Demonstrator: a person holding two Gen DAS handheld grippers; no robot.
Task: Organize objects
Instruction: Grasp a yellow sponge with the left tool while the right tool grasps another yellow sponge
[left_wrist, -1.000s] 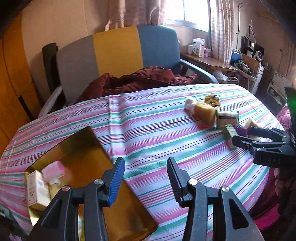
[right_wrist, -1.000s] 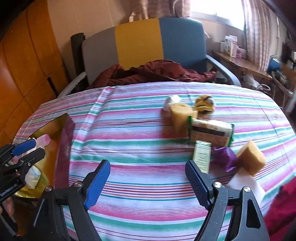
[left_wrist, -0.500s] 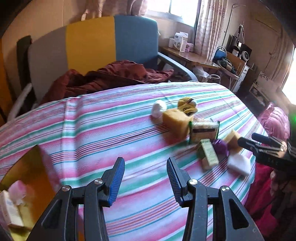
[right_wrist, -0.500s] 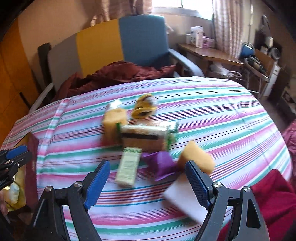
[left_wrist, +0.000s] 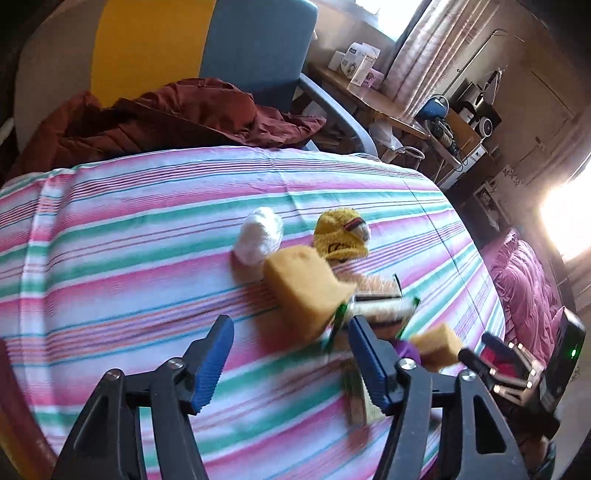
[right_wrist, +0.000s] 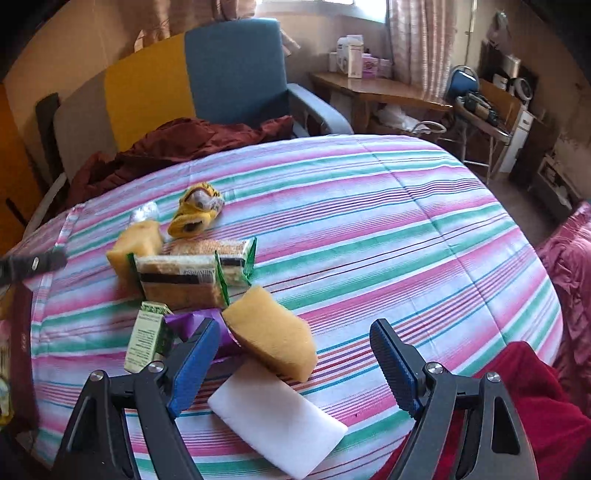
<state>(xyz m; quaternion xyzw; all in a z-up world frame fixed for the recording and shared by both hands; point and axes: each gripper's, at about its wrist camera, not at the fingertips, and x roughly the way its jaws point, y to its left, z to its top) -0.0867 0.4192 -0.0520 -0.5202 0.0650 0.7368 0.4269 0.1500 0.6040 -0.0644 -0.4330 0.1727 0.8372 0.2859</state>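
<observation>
On the striped table (right_wrist: 369, 221), a yellow rectangular sponge (right_wrist: 271, 334) and flat white foam block (right_wrist: 277, 410) lie just ahead of my wide-open, empty right gripper (right_wrist: 291, 363). My left gripper (left_wrist: 290, 363) is opening, empty, beside another yellow sponge (left_wrist: 304, 286).

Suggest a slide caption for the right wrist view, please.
Open right claw above a yellow sponge and white eraser block on the striped tablecloth.

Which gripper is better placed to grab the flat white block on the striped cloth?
The right gripper, probably. Its jaws stand wide and empty, with the white block between and just ahead of them. The left gripper, jaws opening and empty, faces a yellow sponge farther up the pile.
</observation>
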